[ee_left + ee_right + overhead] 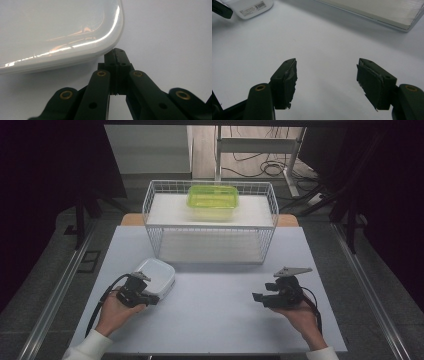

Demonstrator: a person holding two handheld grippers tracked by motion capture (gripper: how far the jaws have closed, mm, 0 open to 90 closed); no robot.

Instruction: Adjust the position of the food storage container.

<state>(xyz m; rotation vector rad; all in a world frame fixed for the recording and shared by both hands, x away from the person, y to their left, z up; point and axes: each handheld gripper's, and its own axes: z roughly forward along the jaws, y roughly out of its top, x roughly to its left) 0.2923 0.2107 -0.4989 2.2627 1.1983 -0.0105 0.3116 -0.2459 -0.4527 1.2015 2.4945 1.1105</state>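
Observation:
A white lidded plastic box (156,274) lies on the table at the left. My left gripper (153,298) sits at its near corner, and in the left gripper view the jaws are pressed together with nothing between them. Their tips (116,53) reach the rounded edge of the box (57,32); whether they touch it I cannot tell. My right gripper (260,297) rests low over the table at the right and points left. Its jaws (327,75) stand wide apart over bare table. A green translucent lidded container (212,197) stands on the upper shelf of a white wire rack (210,245).
The wire rack takes up the back middle of the white table (215,315). In the right gripper view the white box with a barcode label (249,7) is at the upper left, and the rack's base (387,12) at the upper right. Dark floor surrounds the table.

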